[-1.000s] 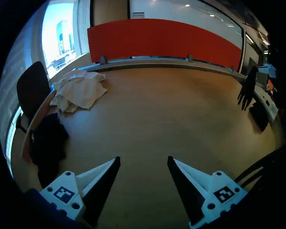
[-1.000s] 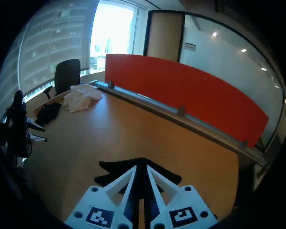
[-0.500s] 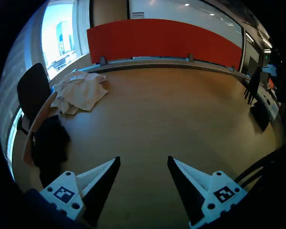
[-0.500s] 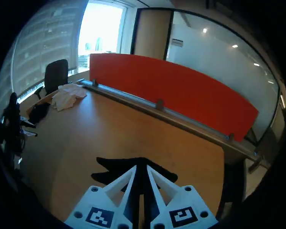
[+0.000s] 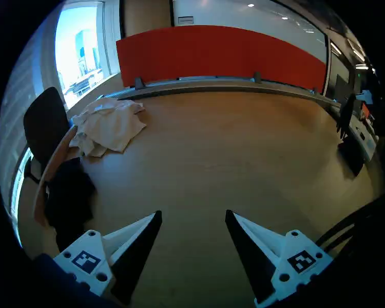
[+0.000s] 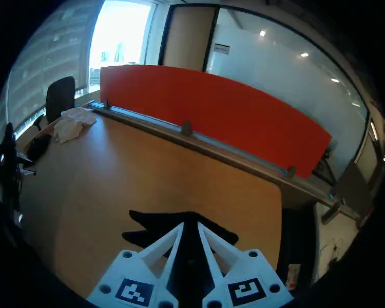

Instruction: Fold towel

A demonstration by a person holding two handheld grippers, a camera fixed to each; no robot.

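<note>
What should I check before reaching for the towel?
1. Towel located: ok. The towel lies on the table's far left, near the orange divider.
2. Towel flat: not ok, it is crumpled.
3. Left gripper open: ok, nothing between the jaws.
4. Right gripper open: not ok, its fingers are together.
5. Grippers at the towel: not ok, both are far from it.
6. Path across the table: ok, bare wood. A dark cloth sits at the left edge.
</note>
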